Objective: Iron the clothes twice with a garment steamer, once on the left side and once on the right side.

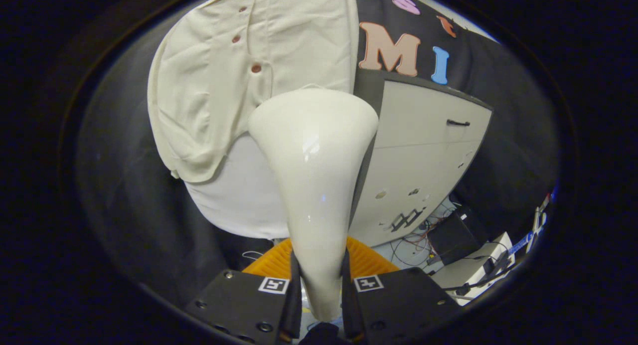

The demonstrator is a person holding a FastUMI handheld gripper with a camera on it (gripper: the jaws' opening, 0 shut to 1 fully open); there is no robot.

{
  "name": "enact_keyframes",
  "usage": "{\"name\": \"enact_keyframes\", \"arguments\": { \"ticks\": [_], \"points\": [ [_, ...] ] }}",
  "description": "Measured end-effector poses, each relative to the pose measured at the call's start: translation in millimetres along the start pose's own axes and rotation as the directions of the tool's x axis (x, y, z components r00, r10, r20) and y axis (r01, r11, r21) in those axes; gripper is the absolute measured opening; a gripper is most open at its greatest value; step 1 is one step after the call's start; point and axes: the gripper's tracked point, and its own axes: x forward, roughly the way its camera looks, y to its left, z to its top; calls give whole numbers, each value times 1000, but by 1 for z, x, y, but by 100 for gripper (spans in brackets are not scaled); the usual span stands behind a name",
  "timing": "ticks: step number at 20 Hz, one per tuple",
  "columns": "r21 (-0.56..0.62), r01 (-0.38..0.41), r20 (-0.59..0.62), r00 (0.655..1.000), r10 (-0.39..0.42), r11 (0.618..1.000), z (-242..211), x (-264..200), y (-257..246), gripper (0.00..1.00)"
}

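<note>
A: What takes up the most room?

B: The cream shirt (pixel 224 81), hanging against the booth's dark wall beyond the fingers. It has a row of reddish buttons (pixel 255 68) down its placket, and a plain white garment (pixel 239 195) shows beneath its hem.

A: And beside it?

B: To the right stands a pale cabinet (pixel 423 155) with a dark handle (pixel 457 122). Below that lie a dark box (pixel 456 240) and loose cables (pixel 413 243) on the floor.

A: Where is the steamer?

B: The garment steamer (pixel 314 185) rises straight ahead, its narrow handle between the fingers and its wide head flaring up in front of the shirt's right half, near the cabinet's edge. Whether the head touches the cloth, I cannot tell.

A: The tongs?

B: The gripper (pixel 319 285) is closed on the steamer's handle, both fingers pressing its sides. An orange ribbed piece (pixel 366 260) sits just behind them.
</note>
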Motion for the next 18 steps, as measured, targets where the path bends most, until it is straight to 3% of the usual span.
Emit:
{"name": "enact_keyframes", "arguments": {
  "ticks": [9,18],
  "points": [
    [-70,-43,207,977,56,997,102,-84,16,33],
    [-78,-109,376,917,131,991,172,-159,-5,32]
  ]
}}
